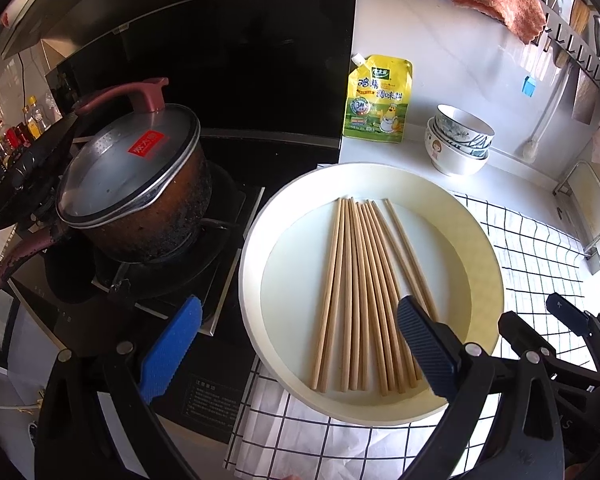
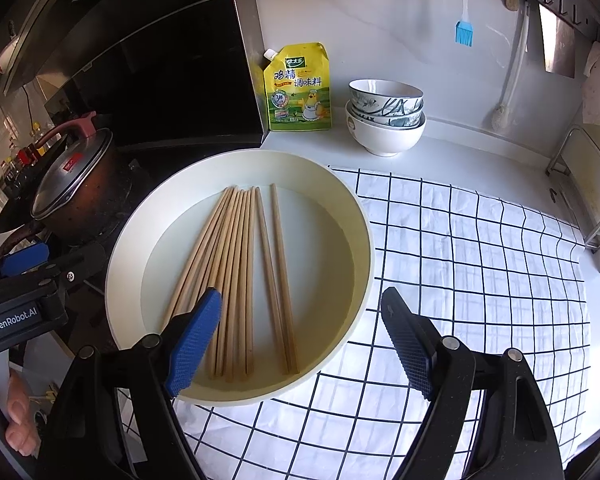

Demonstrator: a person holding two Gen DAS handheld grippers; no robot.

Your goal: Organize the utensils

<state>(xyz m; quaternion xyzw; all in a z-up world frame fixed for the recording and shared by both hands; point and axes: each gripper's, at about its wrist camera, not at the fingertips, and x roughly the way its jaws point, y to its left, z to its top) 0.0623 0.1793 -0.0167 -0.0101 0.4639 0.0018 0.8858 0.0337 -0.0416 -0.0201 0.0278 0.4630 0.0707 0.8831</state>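
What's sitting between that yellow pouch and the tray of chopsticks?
Nothing: only bare white counter lies between the pouch and the tray holding the chopsticks, clearest in the right wrist view.

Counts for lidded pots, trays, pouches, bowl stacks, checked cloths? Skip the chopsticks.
Lidded pots: 1
Trays: 1
Pouches: 1
Bowl stacks: 1
Checked cloths: 1
Total: 5

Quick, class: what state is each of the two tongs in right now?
Left tongs: open, holding nothing, above the chopsticks.
Right tongs: open, holding nothing, above the bowl's rim.
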